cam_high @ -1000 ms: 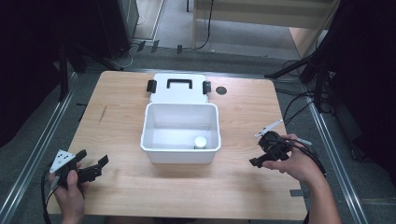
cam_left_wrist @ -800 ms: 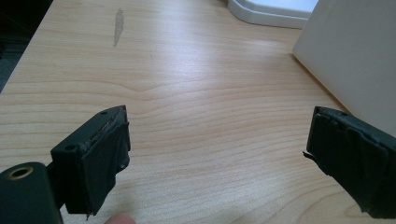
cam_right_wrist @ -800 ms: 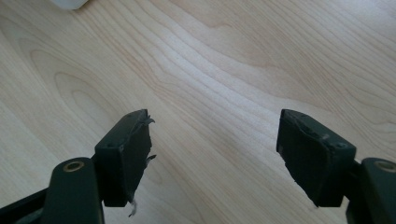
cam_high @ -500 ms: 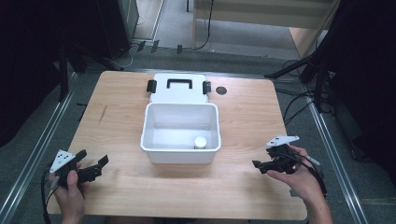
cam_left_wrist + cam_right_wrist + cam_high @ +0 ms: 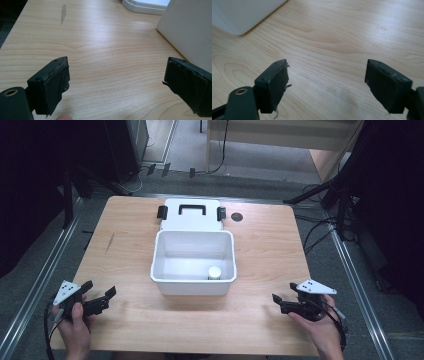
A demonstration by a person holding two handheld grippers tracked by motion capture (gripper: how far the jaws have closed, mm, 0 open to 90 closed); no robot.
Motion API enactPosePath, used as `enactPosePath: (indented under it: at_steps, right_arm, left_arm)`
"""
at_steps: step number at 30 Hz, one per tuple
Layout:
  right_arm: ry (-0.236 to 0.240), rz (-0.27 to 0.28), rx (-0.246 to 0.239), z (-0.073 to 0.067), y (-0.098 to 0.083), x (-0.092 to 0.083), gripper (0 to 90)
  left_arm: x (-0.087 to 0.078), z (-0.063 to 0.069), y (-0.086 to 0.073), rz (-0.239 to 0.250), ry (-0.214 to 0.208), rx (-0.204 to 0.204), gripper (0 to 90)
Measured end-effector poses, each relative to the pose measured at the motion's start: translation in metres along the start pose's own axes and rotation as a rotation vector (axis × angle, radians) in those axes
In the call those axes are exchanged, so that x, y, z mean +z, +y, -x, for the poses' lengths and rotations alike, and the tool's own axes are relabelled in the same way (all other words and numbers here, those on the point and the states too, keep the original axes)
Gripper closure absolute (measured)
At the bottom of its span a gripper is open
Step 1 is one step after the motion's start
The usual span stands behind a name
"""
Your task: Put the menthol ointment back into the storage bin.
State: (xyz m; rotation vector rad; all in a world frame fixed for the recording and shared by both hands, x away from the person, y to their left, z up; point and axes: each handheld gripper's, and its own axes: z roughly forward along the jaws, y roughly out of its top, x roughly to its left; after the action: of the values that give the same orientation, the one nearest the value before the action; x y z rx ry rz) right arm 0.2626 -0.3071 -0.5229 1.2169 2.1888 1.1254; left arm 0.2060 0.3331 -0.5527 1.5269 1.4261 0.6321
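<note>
On the table (image 5: 260,245): wooden top, a dark streak near its left side.
Bin (image 5: 193,262): white, open, at the middle; a small white round container (image 5: 214,272) sits inside near the front right corner.
Lid (image 5: 191,214): white, black handle and latches, lying flat just behind the bin and touching it.
Left gripper (image 5: 102,299): near the front left corner, jaws spread wide, holding nothing; the bin's wall stands to its right in the left gripper view.
Right gripper (image 5: 281,302): near the front right corner, jaws wide apart, empty.
Between grippers and bin: bare wood.

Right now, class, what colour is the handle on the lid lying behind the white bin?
Black. The handle sits on the white lid, clearest in the high view.
</note>
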Motion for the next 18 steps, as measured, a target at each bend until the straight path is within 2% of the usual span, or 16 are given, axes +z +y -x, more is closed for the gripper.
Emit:
enactPosePath:
  at_steps: [3,6,11,18]
  right_arm:
    - [-0.002,0.075,0.013,0.000,-0.009,-0.004,18.4]
    - [-0.014,0.141,0.047,0.002,-0.016,-0.008,17.7]
    - [-0.079,0.211,0.098,0.008,-0.028,-0.012,17.0]
    - [-0.198,0.286,0.157,0.019,-0.040,-0.020,15.8]
  left_arm:
    - [0.000,0.000,0.000,-0.001,0.000,0.000,6.8]
    - [0.000,0.000,0.000,-0.001,-0.001,-0.002,6.8]
    - [0.000,-0.001,0.000,-0.001,-0.004,-0.004,6.8]
    - [0.000,-0.001,0.000,-0.003,-0.003,-0.005,6.8]
